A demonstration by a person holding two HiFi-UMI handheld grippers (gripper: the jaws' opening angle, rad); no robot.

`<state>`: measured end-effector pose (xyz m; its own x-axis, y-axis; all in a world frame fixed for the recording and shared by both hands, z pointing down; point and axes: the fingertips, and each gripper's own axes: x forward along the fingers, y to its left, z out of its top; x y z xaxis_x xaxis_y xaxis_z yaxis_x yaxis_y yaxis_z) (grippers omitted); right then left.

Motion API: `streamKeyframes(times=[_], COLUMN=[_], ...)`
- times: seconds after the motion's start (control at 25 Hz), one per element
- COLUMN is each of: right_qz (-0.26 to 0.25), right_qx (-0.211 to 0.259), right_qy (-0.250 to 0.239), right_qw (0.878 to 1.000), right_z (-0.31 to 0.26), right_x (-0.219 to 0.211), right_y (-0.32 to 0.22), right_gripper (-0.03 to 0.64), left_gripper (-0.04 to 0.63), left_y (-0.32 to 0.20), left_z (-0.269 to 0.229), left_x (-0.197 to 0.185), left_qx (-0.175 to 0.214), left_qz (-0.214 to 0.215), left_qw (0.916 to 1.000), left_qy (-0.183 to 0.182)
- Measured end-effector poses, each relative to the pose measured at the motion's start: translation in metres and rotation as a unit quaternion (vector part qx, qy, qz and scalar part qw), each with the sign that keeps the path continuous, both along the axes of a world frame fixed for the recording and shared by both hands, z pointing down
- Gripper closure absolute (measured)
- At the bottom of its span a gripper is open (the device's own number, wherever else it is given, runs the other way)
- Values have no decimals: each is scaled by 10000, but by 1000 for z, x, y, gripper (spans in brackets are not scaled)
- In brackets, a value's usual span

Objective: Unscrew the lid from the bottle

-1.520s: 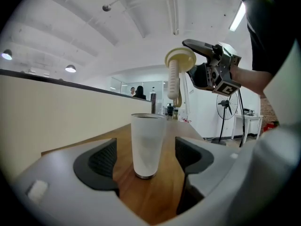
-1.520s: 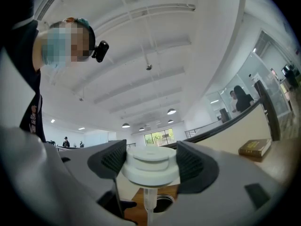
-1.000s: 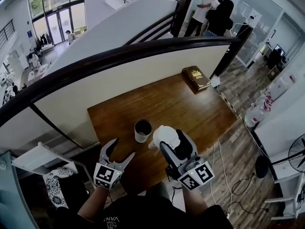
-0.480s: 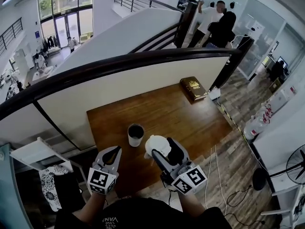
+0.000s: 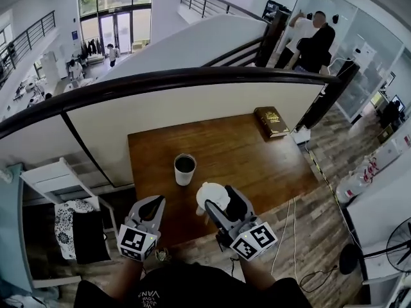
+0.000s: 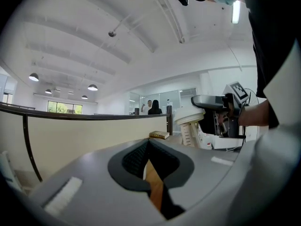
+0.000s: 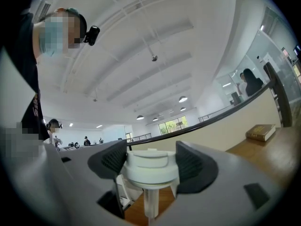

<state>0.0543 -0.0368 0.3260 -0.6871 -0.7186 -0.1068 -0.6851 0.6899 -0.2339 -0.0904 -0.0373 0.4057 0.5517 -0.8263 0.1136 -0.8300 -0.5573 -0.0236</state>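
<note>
Over the near edge of the wooden table [image 5: 257,159], the right gripper [image 5: 221,202] is clamping the white lid [image 5: 209,194] between its pads, with a thin tube hanging below the lid in the right gripper view. Just beyond it to the left, the bottle [image 5: 185,170] is standing upright and open-mouthed on the table, apart from the lid. The left gripper [image 5: 155,203] is hovering nearby with its jaws pressed together on nothing. A brown book [image 5: 271,121] is lying at the far right corner.

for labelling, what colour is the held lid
The lid is white; see right gripper view.
</note>
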Motion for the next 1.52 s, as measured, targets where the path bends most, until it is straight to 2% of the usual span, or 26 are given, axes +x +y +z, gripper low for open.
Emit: streamKeyframes(times=[0.68,1.52], right_qz=[-513,-671], right_qx=[-283,-353], right_qy=[-66,-119], right_qw=[9983,9971], right_z=[29,35], right_x=[27,36], right_y=[61,84], right_gripper=[298,298], left_gripper=[584,584], left_y=[88,119], left_z=[9,15], left_x=[32,39], left_qx=[-53,-64], left_qz=[-586,-805], left_qw=[9982,9967], left_qy=[127,84])
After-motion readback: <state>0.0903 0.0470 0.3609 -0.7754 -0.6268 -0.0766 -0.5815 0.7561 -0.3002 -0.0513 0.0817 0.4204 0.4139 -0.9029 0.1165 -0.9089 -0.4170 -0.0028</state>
